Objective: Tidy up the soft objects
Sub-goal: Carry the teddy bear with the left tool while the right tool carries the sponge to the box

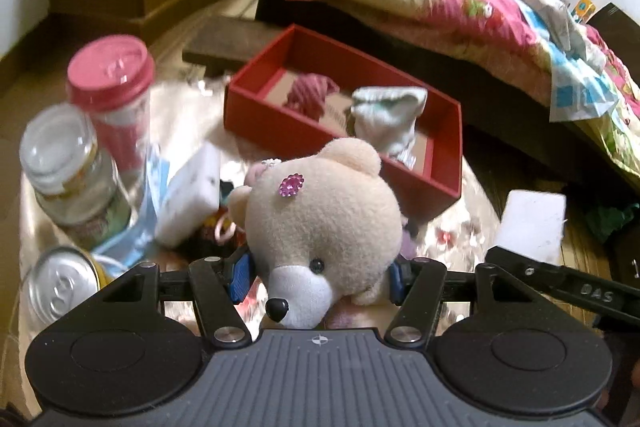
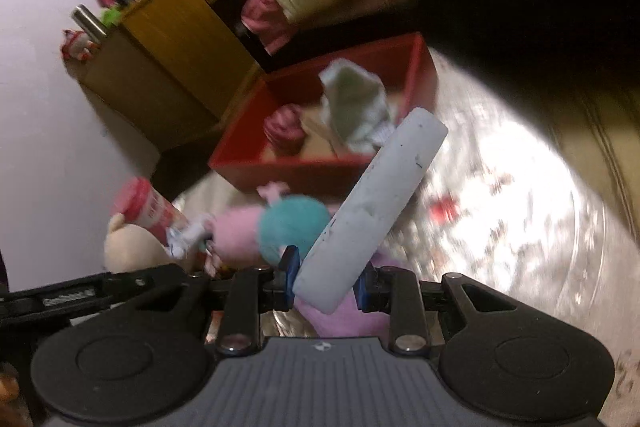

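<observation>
1. A cream plush bear head (image 1: 324, 227), with a pink jewelled flower by its ear and a white muzzle, is clamped between the pads of the left gripper (image 1: 316, 279).
2. A flat white sponge block (image 2: 372, 211), scuffed and tilted, is pinched by the right gripper (image 2: 326, 281).
3. Behind both, a red box (image 1: 344, 131) is seen holding maroon yarn (image 1: 310, 93) and a pale cloth (image 1: 386, 115).
</observation>
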Demonstrator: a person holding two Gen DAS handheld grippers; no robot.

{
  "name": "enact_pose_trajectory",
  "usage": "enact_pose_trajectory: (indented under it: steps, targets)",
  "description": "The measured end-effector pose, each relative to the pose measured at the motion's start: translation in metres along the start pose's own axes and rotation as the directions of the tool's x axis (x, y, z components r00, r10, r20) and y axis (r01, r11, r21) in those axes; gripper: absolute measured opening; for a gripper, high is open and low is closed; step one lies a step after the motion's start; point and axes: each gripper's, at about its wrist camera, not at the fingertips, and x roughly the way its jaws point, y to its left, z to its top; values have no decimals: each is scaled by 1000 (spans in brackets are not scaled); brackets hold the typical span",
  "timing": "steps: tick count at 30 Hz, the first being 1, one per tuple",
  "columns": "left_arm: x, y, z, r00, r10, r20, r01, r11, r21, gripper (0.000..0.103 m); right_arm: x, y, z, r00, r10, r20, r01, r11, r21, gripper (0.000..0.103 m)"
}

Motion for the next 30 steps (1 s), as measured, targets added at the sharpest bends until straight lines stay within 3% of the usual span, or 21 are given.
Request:
enact_pose_trajectory:
  steps: [7,17,30]
  targets:
    - [-7,-9,15,998,16,66,-18,999,27,61,-18,29,11,995,28,96,-20,996,-81,0]
    - [-15,-19,47,979,82,186,-95,994,58,62,-35,62,38,966,-5,260,58,979,-195,0]
    - [-5,-32,79,953,141,269,-173,980,97,62,-29,84,66,945,23,326,65,965,-256,0]
